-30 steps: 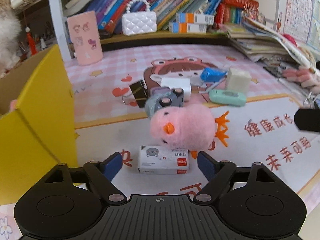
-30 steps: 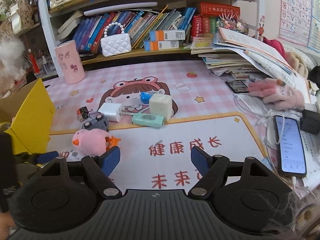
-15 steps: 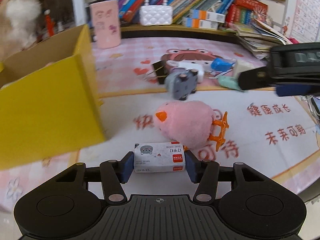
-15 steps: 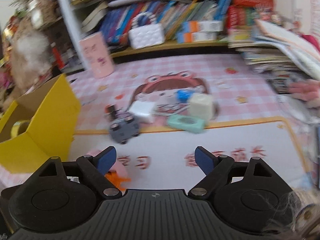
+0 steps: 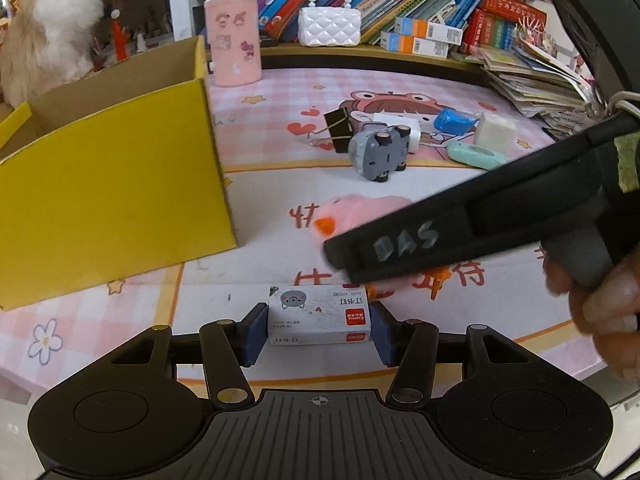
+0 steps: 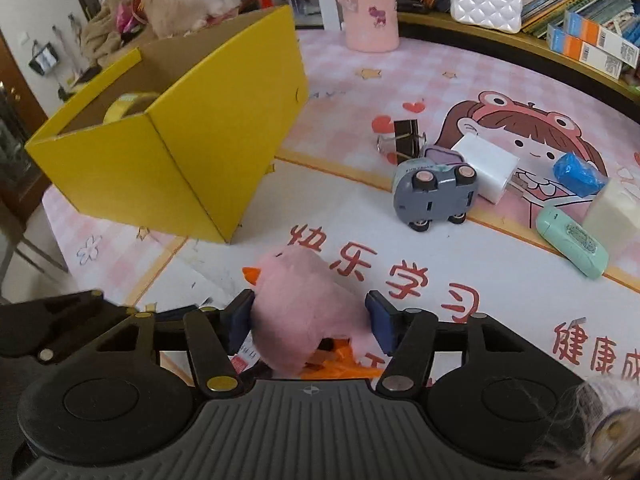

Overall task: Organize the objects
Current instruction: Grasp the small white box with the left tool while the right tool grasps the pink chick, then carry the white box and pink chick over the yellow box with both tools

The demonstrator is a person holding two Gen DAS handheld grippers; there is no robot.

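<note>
We held the small white cardboard staple box [image 5: 319,315], flat and printed with a grey cat face, squeezed between the blue pads of our left gripper [image 5: 319,330] at the near edge of the glossy printed mat [image 5: 400,92]. Just beyond it to the right lay the fuzzy pink plush chick with an orange beak [image 6: 304,312]; our right gripper [image 6: 308,322] was closing its jaws around the soft body, the pads at its flanks. To the left stood the open yellow corrugated cardboard box [image 5: 108,192]. Farther off sat a grey plastic toy car [image 6: 434,196] on its side, a black metal binder clip [image 6: 404,140] and a mint oval case [image 6: 572,242].
</note>
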